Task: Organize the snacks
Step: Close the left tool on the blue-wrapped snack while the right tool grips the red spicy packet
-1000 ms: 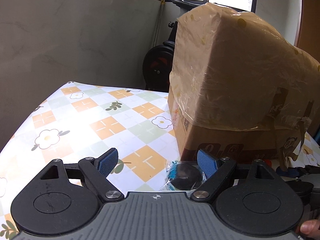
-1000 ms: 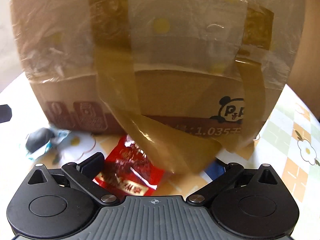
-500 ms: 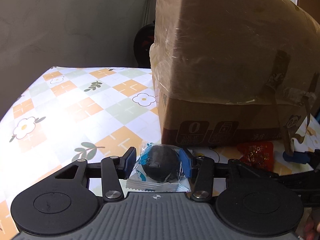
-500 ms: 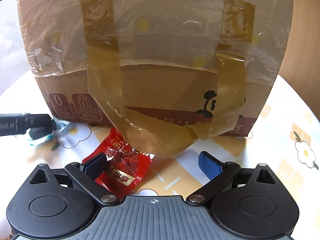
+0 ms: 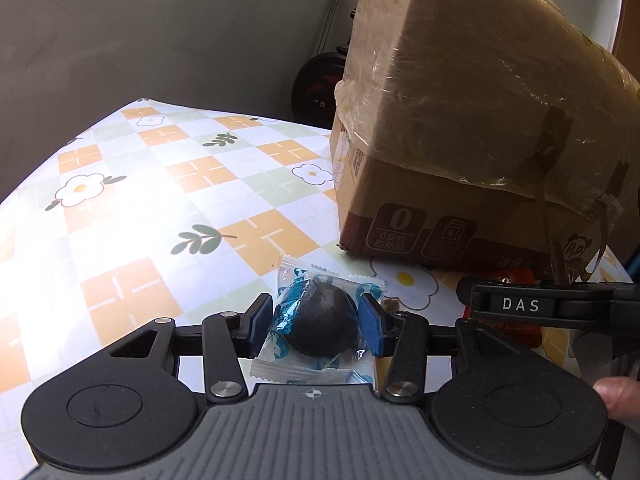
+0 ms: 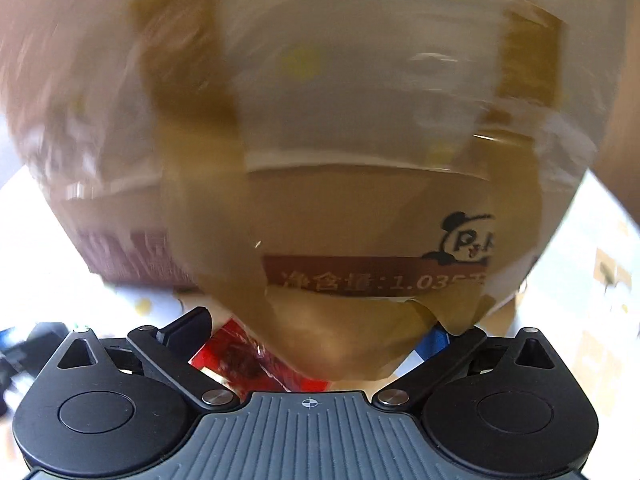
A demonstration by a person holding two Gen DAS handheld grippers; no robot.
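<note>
Between tool pads, dark wrapped snack (image 5: 322,326)

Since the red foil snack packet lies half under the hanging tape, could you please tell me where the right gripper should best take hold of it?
Probably by the near exposed end of the red foil snack packet, coming low from the front. It lies flat against the brown cardboard box, whose loose brown tape flap covers its far part. The right gripper is open astride it.
</note>
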